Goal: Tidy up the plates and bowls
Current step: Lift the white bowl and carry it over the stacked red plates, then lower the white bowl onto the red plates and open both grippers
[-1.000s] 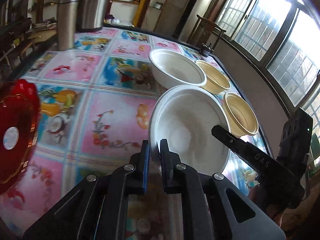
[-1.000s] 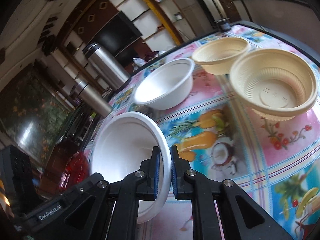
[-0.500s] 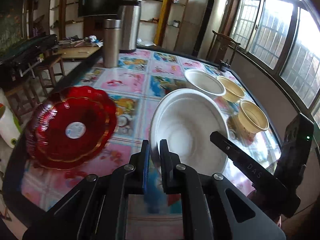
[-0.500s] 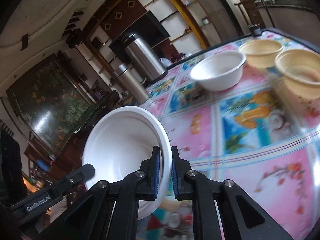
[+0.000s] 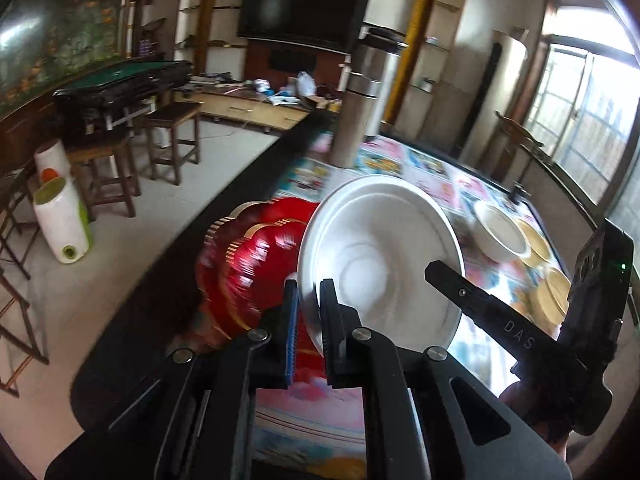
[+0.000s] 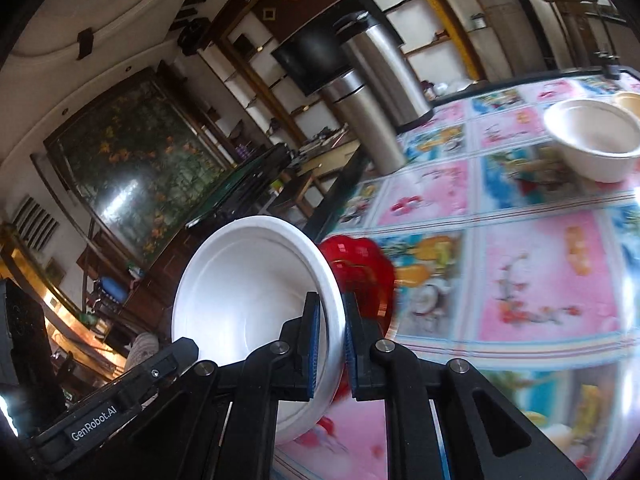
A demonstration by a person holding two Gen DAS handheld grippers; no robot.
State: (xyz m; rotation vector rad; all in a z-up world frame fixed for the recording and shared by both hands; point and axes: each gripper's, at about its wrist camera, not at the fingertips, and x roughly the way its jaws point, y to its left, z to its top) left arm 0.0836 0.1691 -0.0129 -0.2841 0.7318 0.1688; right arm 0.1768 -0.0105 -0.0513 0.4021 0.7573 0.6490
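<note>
A large white bowl (image 5: 380,272) (image 6: 248,292) hangs tilted above the table's near left corner, held by two opposite sides of its rim. My left gripper (image 5: 308,304) is shut on its near-left rim. My right gripper (image 6: 330,320) is shut on the opposite rim. Right behind the bowl, a red scalloped plate (image 5: 248,268) (image 6: 356,268) lies on the table, partly hidden and blurred. A second white bowl (image 5: 500,232) (image 6: 592,140) stands on the far side of the table, with two yellow bowls (image 5: 556,292) beside it.
The table (image 6: 540,272) has a bright picture-tile cloth. Two tall steel flasks (image 6: 360,120) (image 5: 356,120) stand near its far left edge. Past that dark edge are floor, wooden stools (image 5: 168,140) and white containers (image 5: 64,220).
Both grippers have carried the white bowl up and to the left, away from the other bowls, until it is over the red plate. Both views have swung left toward the room.
</note>
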